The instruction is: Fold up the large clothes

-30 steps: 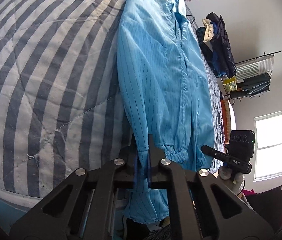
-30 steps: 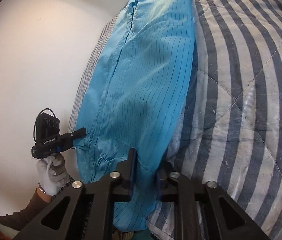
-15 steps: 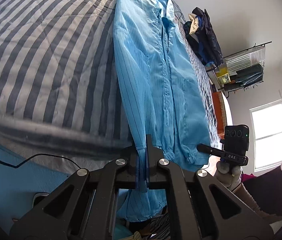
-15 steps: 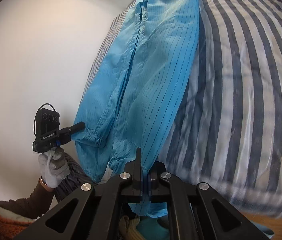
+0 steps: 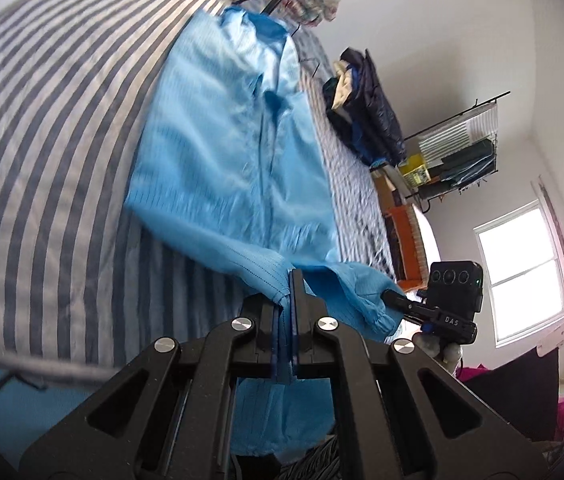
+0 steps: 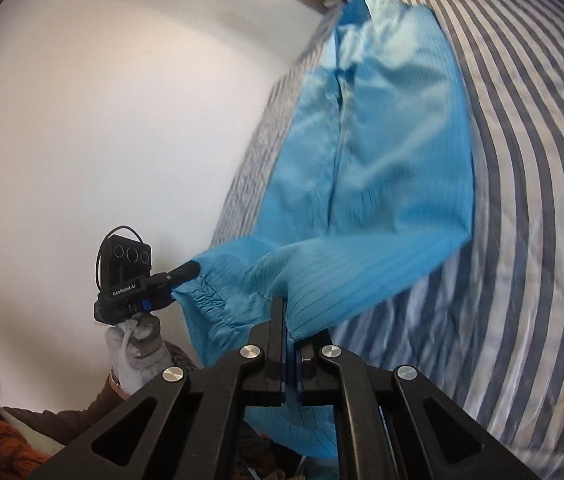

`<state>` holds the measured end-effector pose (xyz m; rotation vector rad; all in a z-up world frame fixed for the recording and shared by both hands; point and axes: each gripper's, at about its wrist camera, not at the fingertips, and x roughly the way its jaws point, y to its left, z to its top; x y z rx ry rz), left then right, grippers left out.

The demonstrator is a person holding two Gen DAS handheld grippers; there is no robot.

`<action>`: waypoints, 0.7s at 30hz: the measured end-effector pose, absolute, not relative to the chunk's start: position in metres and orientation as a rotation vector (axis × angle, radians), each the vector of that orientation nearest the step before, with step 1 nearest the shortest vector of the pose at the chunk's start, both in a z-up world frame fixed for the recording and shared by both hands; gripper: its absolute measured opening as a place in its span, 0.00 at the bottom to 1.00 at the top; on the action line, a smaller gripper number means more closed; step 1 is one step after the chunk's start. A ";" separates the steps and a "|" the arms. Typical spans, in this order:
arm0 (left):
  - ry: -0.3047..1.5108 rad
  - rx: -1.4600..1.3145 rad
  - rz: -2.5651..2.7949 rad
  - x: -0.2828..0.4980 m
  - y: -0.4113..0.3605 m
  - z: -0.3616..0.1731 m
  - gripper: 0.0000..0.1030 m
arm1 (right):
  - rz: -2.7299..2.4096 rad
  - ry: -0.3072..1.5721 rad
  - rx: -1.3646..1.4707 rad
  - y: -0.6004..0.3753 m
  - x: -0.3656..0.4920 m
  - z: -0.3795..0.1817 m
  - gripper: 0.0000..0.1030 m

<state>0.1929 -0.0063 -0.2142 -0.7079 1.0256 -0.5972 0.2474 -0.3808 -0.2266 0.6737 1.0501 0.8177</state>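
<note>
Blue garment (image 5: 221,152) hem being gripped by left tool (image 5: 293,280) and right tool (image 6: 288,312), over striped bed (image 5: 49,128).

"GenRobot.AI" on left tool (image 6: 187,270)

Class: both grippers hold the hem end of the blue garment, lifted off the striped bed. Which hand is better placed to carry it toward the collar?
Neither clearly. Left gripper and right gripper are both shut on the garment, level; probably move together.
</note>
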 end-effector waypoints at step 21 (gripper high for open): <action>1.041 -0.697 -0.434 0.339 -0.014 -0.260 0.01 | 0.600 1.031 0.651 -0.383 0.384 -0.257 0.00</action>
